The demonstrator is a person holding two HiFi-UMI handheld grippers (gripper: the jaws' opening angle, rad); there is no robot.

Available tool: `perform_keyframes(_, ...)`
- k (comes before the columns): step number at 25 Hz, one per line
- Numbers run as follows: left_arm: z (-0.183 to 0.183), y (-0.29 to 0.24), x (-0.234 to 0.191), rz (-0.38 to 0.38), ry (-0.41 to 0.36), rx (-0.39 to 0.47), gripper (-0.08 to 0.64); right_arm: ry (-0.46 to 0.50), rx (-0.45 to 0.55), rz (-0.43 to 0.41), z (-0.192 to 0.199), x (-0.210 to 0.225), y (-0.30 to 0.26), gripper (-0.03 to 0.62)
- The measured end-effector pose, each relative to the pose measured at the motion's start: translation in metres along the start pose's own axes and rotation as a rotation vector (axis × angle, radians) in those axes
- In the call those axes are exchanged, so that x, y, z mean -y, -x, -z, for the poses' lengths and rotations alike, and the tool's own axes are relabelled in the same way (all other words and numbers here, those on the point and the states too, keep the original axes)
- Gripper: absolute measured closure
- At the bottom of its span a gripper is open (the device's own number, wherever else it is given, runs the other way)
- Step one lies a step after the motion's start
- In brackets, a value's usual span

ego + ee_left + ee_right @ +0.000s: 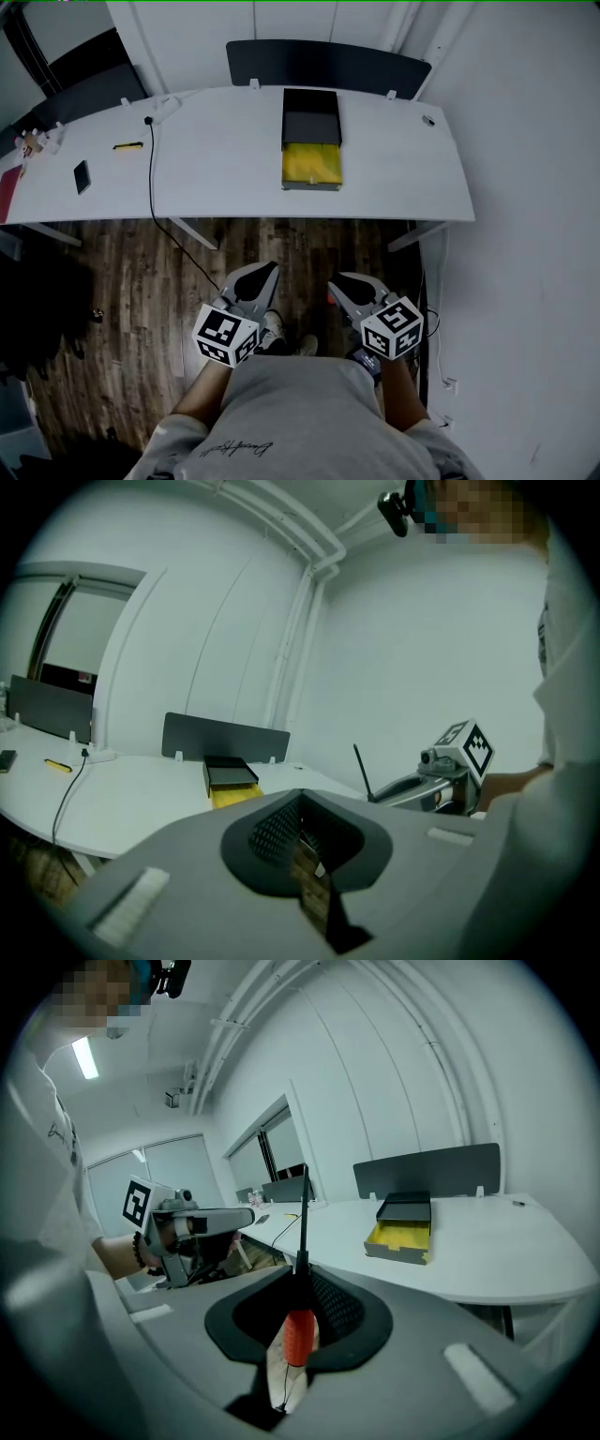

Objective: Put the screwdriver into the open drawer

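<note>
Two hand-held tongs hang in front of the person's grey shirt (281,422), above the dark wooden floor (141,309). The right tongs (300,1276) are clamped on the screwdriver with red handle and thin black shaft (298,1333). The handle sits between the jaws and the shaft stands out past the tips, toward 12 o'clock in the right gripper view. In the head view this screwdriver is almost hidden under the tongs, and only a small red spot shows at their 9 o'clock side. The left tongs (302,803) have the jaws a little apart; floor shows through the narrow slit and nothing is between them.

At 12 o'clock, well apart from both tongs, is the white curved surface (225,178). On it lies the flat black box (311,114), with its open yellow drawer (311,164) pulled out toward the person. At 10 o'clock on the surface lie a dark phone (82,176) and a small yellow object (127,146), too small to identify. A black cable (151,187) runs over the near edge, down to the floor.

The white cube with black square markers (225,335) on the left tongs bears patterns, not letters. A line of dark script (234,448) on the shirt is too small to read. The bottom edge cuts off the person's arms.
</note>
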State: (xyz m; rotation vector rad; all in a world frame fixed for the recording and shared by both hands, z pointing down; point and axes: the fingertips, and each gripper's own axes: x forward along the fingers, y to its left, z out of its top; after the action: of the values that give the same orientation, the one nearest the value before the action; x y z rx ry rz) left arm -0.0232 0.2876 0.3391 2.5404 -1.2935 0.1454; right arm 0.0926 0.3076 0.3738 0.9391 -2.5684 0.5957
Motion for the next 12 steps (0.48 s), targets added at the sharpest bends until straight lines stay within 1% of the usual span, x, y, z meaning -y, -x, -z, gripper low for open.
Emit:
perform_keyframes(8,-0.009,0.005,-0.032,-0.013,-0.019,0.002,0.558,0.027,-0.006,-0.005,-0.019,-0.011,-0.032,0.518)
perform_keyframes(12,-0.015,0.005,-0.044,-0.006,-0.025,0.015,0.558,0.044,-0.013,-0.019,-0.027,-0.018,-0.048,0.518)
